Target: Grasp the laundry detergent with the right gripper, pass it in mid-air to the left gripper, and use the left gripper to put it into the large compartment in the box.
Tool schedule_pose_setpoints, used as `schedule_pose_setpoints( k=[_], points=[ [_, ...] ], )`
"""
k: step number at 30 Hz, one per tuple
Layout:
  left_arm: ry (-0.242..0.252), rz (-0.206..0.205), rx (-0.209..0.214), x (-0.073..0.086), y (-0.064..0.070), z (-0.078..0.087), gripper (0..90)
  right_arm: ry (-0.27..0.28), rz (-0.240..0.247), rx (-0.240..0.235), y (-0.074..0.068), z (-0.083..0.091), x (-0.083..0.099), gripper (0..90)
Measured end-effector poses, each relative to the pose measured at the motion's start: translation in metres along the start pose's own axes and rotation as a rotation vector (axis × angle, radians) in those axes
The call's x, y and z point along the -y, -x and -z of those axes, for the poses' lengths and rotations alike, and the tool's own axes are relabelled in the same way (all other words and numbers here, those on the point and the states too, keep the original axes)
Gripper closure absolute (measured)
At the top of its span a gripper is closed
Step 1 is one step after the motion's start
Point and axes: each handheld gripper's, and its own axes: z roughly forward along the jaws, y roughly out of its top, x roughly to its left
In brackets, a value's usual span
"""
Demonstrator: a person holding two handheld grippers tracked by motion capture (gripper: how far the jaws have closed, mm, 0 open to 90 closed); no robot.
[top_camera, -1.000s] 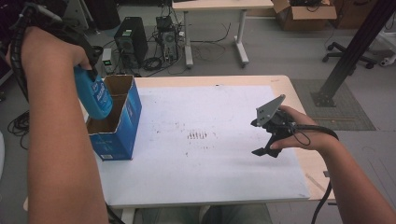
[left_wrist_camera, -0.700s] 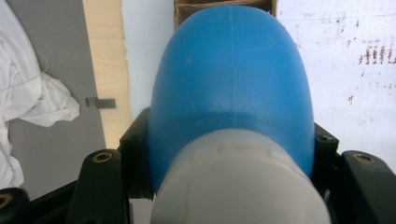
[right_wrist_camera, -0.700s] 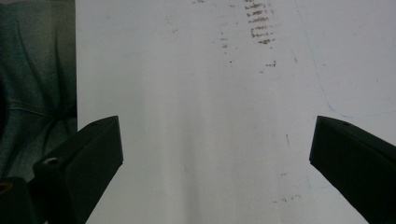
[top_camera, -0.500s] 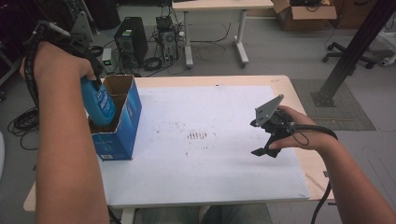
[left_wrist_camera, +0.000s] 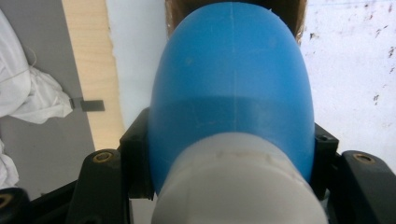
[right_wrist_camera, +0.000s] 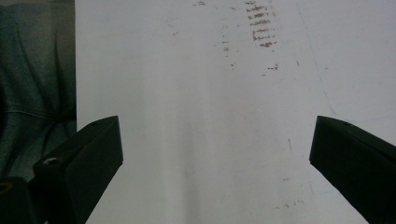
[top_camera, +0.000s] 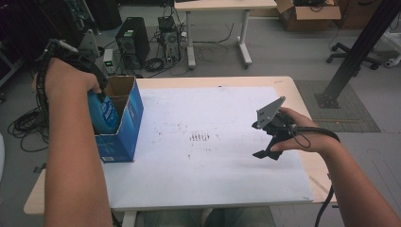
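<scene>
Hovering over the white sheet (top_camera: 208, 156) on the surface (top_camera: 302, 94), the right gripper (top_camera: 265, 137) has its jaws spread wide with nothing between them. Farther off at the left edge, the left gripper (left_wrist_camera: 231, 154) clamps a blue bottle (top_camera: 105, 113), lowered partly into an open blue cardboard box (top_camera: 125, 127).

Black gripper (top_camera: 267, 137), grey triangular plate (top_camera: 269, 112)
</scene>
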Motion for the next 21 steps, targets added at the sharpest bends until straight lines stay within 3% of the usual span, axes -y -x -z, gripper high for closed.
schedule_pose_setpoints(
  k=[21],
  points=[
    [-0.031,-0.014,0.01,-0.007,0.012,-0.048,38.3,0.005,-0.005,-0.001,-0.003,-0.002,0.002,2.9]
  ],
)
